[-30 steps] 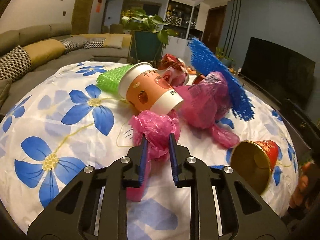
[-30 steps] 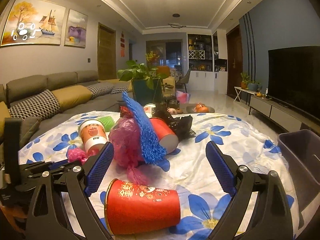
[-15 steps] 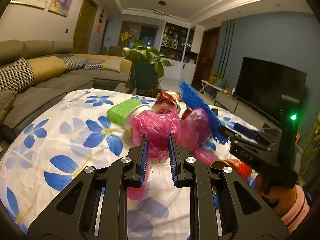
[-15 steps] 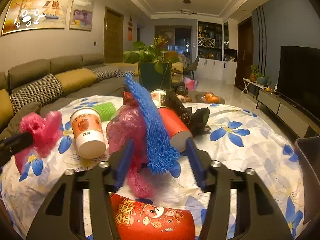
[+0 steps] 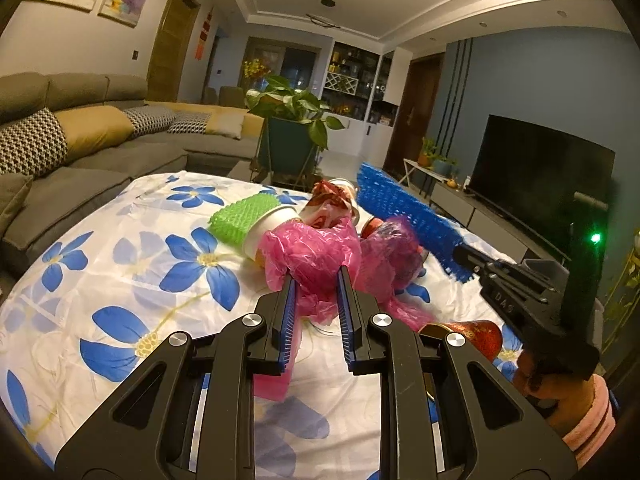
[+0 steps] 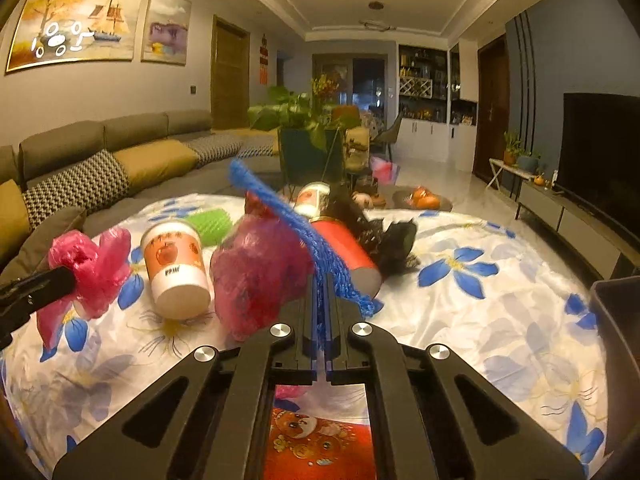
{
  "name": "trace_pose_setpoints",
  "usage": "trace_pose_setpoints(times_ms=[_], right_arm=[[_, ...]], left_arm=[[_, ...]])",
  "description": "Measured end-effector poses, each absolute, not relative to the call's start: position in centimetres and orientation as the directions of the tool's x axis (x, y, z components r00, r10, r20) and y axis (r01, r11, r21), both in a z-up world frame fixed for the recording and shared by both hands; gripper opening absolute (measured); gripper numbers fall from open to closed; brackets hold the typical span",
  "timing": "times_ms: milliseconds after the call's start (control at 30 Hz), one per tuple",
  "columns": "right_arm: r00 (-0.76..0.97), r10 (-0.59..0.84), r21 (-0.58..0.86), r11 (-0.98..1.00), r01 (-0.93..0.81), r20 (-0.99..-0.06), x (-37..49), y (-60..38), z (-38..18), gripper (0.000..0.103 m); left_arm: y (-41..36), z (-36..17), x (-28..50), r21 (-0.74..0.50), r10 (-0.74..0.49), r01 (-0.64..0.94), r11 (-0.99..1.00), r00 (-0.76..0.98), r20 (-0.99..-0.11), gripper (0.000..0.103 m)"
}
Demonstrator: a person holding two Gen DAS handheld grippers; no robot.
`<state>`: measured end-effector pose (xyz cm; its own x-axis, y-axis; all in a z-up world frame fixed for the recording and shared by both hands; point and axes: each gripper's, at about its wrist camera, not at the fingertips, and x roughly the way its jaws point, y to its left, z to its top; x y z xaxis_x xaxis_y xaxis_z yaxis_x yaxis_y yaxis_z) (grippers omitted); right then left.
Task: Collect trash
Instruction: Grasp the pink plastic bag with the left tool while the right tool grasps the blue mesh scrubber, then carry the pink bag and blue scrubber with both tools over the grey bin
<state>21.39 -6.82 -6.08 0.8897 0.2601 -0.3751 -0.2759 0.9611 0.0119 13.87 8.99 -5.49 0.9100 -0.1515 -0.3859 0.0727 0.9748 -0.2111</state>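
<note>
My left gripper (image 5: pixel 314 280) is shut on a crumpled pink plastic bag (image 5: pixel 312 256) and holds it above the flowered tablecloth (image 5: pixel 120 264); the bag also shows in the right wrist view (image 6: pixel 96 264). My right gripper (image 6: pixel 320 284) is shut on the lower edge of a blue foam net (image 6: pixel 304 232), which also shows in the left wrist view (image 5: pixel 404 208). A second pink bag (image 6: pixel 256 272), an orange-and-white paper cup (image 6: pixel 176 264), a green foam net (image 6: pixel 212 224), a red cup (image 6: pixel 348 248) and black crumpled trash (image 6: pixel 384 240) lie on the table. A red printed cup (image 6: pixel 320 432) lies under my right gripper.
A dark bin (image 6: pixel 616 320) stands at the table's right edge. A grey sofa (image 5: pixel 80 148) runs along the left. A potted plant (image 5: pixel 288 128) stands behind the table and a TV (image 5: pixel 540 176) on the right.
My right gripper has shut on the blue foam net. My left gripper has lifted the pink bag off the table and holds it still.
</note>
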Motion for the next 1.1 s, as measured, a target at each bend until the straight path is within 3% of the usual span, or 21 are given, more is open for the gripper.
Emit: trace_pose_setpoints(times_ms=[667, 1100], right_arm=[[0.975, 0.139, 0.042, 0.99, -0.134, -0.175, 14.5, -14.8, -0.5, 0.003], [0.989, -0.081, 0.054, 0.995, 0.088, -0.121, 10.5, -23.3, 0.6, 0.003]], left_arm=[[4.5, -1.7, 11.8, -0.15, -0.18, 0.138, 0.979, 0.932, -0.316, 0.019], [-4.2, 2.2, 12.2, -0.102, -0.337, 0.322, 0.941, 0.901, -0.272, 0.019]])
